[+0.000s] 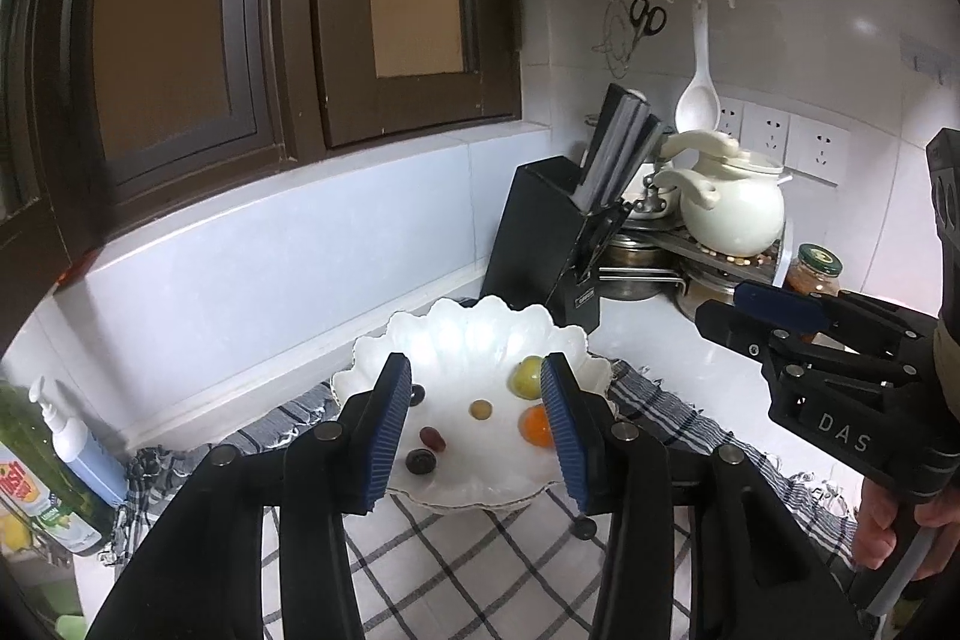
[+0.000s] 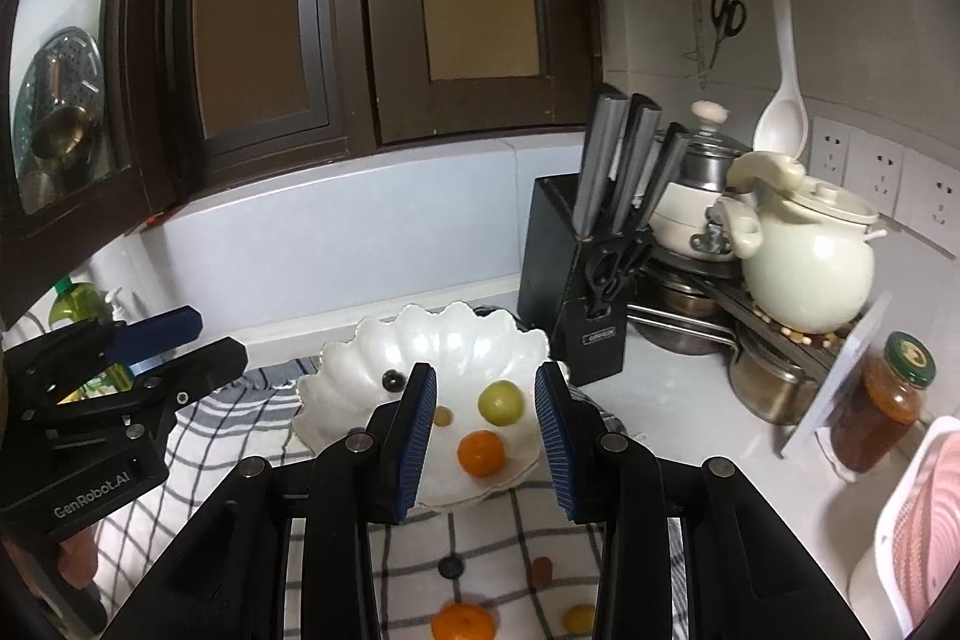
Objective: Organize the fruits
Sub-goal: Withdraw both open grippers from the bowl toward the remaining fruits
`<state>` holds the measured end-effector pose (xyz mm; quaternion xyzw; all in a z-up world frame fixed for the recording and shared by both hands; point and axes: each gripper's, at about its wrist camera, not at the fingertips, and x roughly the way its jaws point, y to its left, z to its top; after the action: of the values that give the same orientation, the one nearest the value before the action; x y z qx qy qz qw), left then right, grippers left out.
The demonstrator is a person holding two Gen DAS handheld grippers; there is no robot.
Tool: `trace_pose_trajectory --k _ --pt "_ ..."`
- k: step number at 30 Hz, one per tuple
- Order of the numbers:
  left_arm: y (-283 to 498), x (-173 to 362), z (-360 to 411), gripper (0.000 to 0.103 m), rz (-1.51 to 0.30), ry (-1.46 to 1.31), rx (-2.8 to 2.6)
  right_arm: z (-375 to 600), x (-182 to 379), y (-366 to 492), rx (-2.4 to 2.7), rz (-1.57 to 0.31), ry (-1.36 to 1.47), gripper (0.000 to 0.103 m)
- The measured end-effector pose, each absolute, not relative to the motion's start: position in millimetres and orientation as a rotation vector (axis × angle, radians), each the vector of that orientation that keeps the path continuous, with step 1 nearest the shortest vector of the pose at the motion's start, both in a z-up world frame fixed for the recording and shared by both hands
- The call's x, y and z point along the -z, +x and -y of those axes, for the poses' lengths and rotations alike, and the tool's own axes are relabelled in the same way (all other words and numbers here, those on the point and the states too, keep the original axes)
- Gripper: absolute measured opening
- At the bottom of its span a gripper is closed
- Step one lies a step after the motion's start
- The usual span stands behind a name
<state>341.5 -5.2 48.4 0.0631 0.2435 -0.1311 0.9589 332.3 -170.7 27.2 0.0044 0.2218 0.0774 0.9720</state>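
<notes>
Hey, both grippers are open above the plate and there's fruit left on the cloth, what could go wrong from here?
1. The plate is shallow and already holds an orange, a green fruit and some grapes; another fruit dropped in might knock one over the rim.
2. The round orange on the cloth could roll away if nudged.
3. The knife block stands close behind the plate, so the right gripper may bump it.
</notes>
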Motion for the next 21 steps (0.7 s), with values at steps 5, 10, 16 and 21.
trace_pose_trajectory --k 5,10,16,21 --pt "327 -49 12 0.046 -0.486 0.12 0.29 178 -28 314 -0.137 -0.428 0.002 0.036" --pt "315 -44 22 0.048 -0.495 0.118 0.337 187 -23 303 -0.127 -0.432 0.012 0.036" --pt "306 -34 31 0.048 -0.514 0.122 0.345 198 -12 292 -0.094 -0.459 0.015 0.036" --pt "301 -26 39 0.048 -0.523 0.134 0.358 204 1 288 -0.093 -0.493 0.021 0.036"
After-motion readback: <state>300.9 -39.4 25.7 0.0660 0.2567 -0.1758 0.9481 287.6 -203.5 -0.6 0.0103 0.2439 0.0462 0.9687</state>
